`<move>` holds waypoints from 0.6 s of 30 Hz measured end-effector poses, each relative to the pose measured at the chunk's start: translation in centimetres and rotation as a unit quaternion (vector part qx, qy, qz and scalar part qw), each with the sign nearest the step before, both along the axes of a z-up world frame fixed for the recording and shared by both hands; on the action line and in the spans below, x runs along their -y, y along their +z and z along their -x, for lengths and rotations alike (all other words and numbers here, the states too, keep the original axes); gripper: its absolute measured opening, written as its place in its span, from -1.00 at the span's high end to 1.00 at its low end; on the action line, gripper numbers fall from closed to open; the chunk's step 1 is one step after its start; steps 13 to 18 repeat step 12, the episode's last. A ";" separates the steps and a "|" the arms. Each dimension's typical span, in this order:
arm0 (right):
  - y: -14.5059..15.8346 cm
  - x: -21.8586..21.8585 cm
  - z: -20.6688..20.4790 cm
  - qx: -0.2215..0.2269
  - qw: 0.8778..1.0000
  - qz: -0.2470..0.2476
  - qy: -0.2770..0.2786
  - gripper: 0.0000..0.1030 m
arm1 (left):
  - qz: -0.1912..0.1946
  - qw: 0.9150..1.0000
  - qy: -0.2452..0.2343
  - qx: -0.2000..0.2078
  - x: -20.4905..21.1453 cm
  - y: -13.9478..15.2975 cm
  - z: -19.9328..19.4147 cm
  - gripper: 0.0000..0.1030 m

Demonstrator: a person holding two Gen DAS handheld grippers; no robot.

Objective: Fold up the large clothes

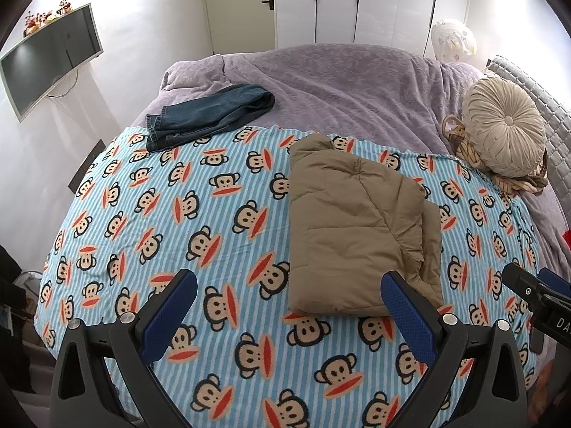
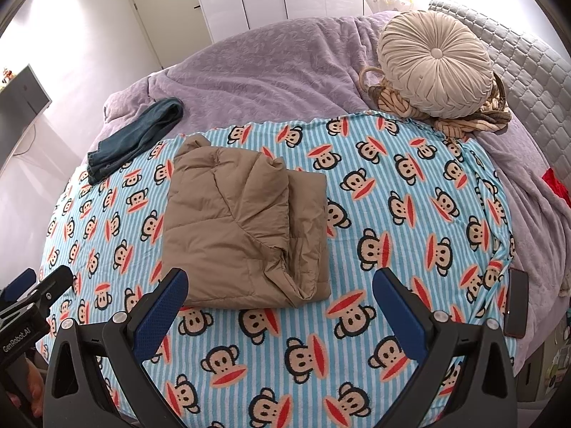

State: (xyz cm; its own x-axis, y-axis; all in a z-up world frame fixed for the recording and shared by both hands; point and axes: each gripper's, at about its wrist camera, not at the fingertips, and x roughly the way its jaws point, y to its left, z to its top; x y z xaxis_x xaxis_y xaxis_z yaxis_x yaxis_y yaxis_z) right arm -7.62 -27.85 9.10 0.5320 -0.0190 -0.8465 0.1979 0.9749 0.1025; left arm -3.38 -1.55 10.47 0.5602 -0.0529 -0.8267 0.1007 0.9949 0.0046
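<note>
- The left claw (image 1: 289,297) fills the bottom of the left wrist view, its blue-padded fingers (image 1: 170,312) spread wide with nothing between them; it hangs above the monkey-print blanket (image 1: 214,235).
- The right claw (image 2: 280,294) sits at the bottom of the right wrist view, likewise spread wide and holding nothing; its fingers (image 2: 401,315) are clear of the cloth below.
- Each claw also shows in the other's view: the right one at the lower right edge of the left wrist picture, the left one at the lower left edge of the right wrist picture.
- The tan padded jacket (image 1: 360,228) lies folded into a compact rectangle on the blanket, just beyond the claw tips, right of centre in the left wrist view and left of centre in the right wrist view (image 2: 246,228).
- A pair of folded blue jeans (image 1: 208,116) lies in the upper left, partly on the blanket's far edge and partly on the lilac bedspread (image 1: 339,85).
- A round pleated beige cushion (image 2: 435,62) rests on a basket of striped cloth at the upper right.
- A dark phone (image 2: 516,303) lies near the blanket's right edge.
- A wall-mounted screen (image 1: 50,59) hangs at the upper left; white wardrobe doors (image 1: 357,0) stand behind the bed.
</note>
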 end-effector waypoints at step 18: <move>-0.1 -0.1 0.0 -0.001 1.000 -0.001 0.000 -0.99 | 0.000 1.000 -0.010 0.012 0.1 0.3 0.3 -1.00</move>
